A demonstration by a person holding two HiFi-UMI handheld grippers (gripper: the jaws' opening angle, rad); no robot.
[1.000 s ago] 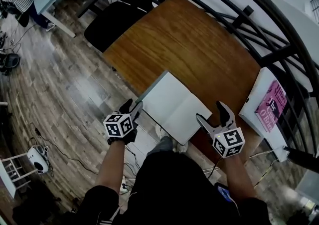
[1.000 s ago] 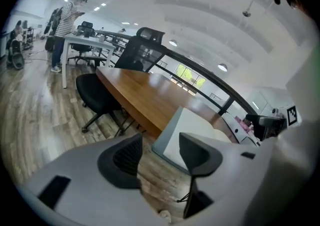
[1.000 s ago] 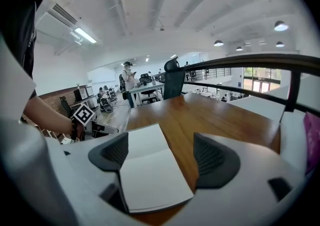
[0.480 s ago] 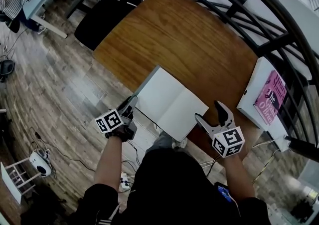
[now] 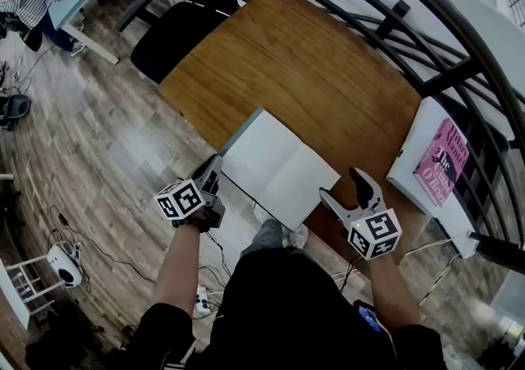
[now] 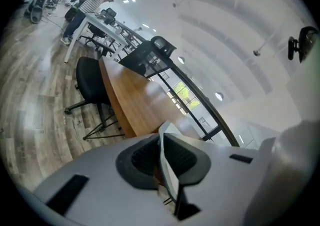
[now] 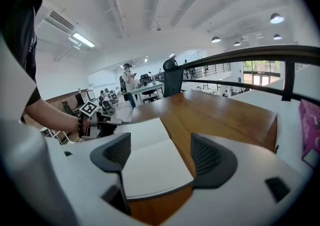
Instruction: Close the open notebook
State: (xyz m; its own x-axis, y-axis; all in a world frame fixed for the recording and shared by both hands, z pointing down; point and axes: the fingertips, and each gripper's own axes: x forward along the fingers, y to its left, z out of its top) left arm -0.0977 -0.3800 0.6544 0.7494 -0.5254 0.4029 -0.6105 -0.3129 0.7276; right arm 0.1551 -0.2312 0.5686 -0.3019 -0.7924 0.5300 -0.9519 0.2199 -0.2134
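The open notebook [image 5: 279, 167] lies with blank white pages up at the near edge of the wooden table [image 5: 303, 65]. My left gripper [image 5: 215, 171] is at its left edge. Its jaws have just been closing and are now shut on the left cover's edge [image 6: 166, 135], a thin white sheet pinched between the pads of the left gripper [image 6: 161, 162]. My right gripper [image 5: 342, 185] hovers at the right page's near corner. Its jaws have just been closing slightly but stand open, with the page [image 7: 145, 140] seen between them and untouched by the pads of this right gripper [image 7: 162, 157].
A black office chair [image 5: 197, 15] stands at the table's far left. A dark railing [image 5: 394, 15] curves along the far side. To the right, a pink book [image 5: 439, 165] lies on a white surface. Wooden floor with cables lies below left.
The left jaws, open beside the notebook's left edge a second ago, have shut on that edge, and the left gripper has rolled. The right gripper has crept slightly toward the notebook.
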